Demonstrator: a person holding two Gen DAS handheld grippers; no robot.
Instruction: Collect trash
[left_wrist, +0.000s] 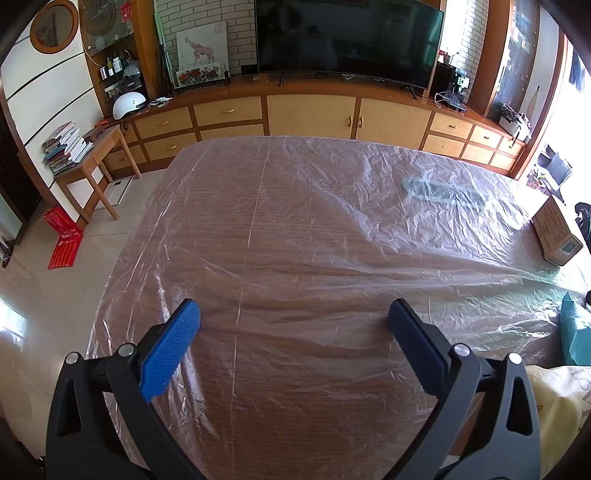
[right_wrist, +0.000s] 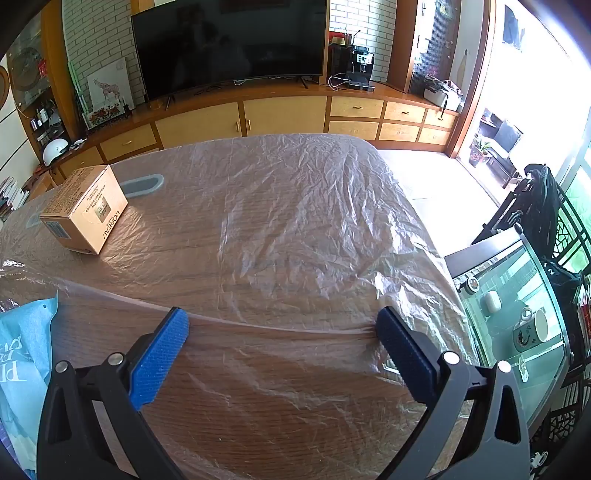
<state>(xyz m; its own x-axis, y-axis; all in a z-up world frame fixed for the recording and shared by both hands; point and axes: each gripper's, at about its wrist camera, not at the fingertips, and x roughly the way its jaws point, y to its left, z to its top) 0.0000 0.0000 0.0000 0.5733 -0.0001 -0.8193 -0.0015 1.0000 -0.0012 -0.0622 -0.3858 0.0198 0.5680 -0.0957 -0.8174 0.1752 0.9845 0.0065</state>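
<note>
**Table under plastic, both grippers empty**

Table (right_wrist: 295, 229) fills your view, covered in crinkled plastic sheet (left_wrist: 295, 221). Your cardboard box (right_wrist: 86, 210) sits far-left on it. Blue bag (right_wrist: 22, 354) lies near-left. Left gripper (left_wrist: 293, 325) and right gripper (right_wrist: 282, 332) hover spread wide, holding nothing.

Dark television (left_wrist: 349, 38) on wooden cabinets (left_wrist: 310, 114); white helmet (left_wrist: 128, 104) at left.

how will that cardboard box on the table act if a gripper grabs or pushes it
The cardboard box looks stiff, with flat sides, so open jaws could probably clamp it squarely. It lies on its broad face, so tipping or rolling seems unlikely. It rests on loose, wrinkled plastic sheet, so a push may drag and bunch the sheet.
</note>
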